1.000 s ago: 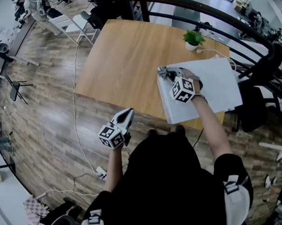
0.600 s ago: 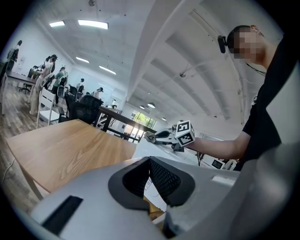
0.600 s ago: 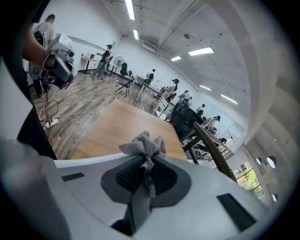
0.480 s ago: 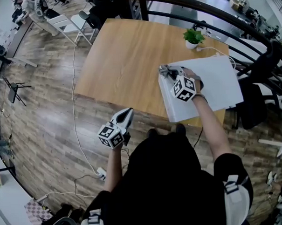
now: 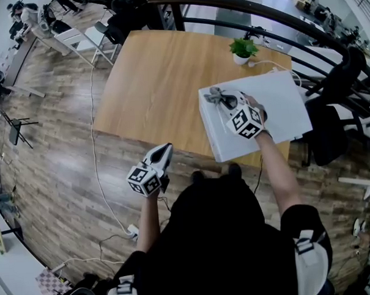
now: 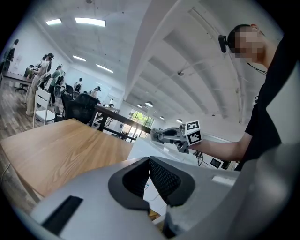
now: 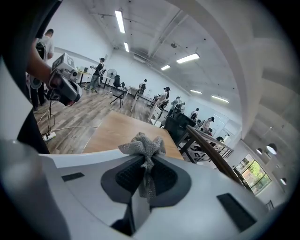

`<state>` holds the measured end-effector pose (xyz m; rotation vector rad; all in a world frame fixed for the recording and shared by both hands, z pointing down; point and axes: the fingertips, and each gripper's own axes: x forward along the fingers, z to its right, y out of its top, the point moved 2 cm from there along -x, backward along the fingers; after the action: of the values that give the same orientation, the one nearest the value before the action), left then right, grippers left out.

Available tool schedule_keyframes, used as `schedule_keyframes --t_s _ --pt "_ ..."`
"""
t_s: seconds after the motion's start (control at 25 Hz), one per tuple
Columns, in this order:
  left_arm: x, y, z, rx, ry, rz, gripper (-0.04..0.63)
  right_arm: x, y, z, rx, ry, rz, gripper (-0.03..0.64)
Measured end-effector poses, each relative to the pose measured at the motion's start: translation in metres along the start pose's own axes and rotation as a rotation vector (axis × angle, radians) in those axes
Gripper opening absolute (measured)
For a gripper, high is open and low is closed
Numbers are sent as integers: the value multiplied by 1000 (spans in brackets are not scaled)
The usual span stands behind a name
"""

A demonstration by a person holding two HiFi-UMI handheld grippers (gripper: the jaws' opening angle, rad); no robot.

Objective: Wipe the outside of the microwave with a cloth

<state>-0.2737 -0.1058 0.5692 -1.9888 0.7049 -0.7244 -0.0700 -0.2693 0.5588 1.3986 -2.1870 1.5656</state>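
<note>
Hardly budged from a second ago: still parked at the far left corner of the microwave [image 5: 275, 106] top, grey cloth [image 5: 216, 96] bunched just past the tips of the right tongs [image 5: 226, 101]. Clamped on a fold of that cloth, ruffle poking out ahead of the pads over the white top. Held low and well off to the left of those, out over the wooden floor [image 5: 62, 149] short of the table [image 5: 151, 78] edge: left tongs [image 5: 165, 149], pressed together, pads meeting with nothing between. Beyond the right tongs, at the table's far edge, small potted plant [image 5: 242, 48]; white cord [image 5: 273, 64] just beside it, trailing behind the microwave. Near the left tongs, on their left, pale cable [image 5: 94, 141] snaking across the floor.
</note>
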Motion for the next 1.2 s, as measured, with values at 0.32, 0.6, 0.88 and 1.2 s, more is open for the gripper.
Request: schedule_keyframes --t_s 0.32,0.6,0.88,1.2 --pt "36 9 39 14 1 26 3 -52 -38 26 61 -22 28 32" --pt "73 13 77 44 3 14 2 -102 -74 44 162 -5 104 32" --pt "112 17 113 84 17 23 3 -155 -108 41 214 53 202 32" --pt "142 5 147 90 64 40 3 -194 -150 60 303 39 238 31"
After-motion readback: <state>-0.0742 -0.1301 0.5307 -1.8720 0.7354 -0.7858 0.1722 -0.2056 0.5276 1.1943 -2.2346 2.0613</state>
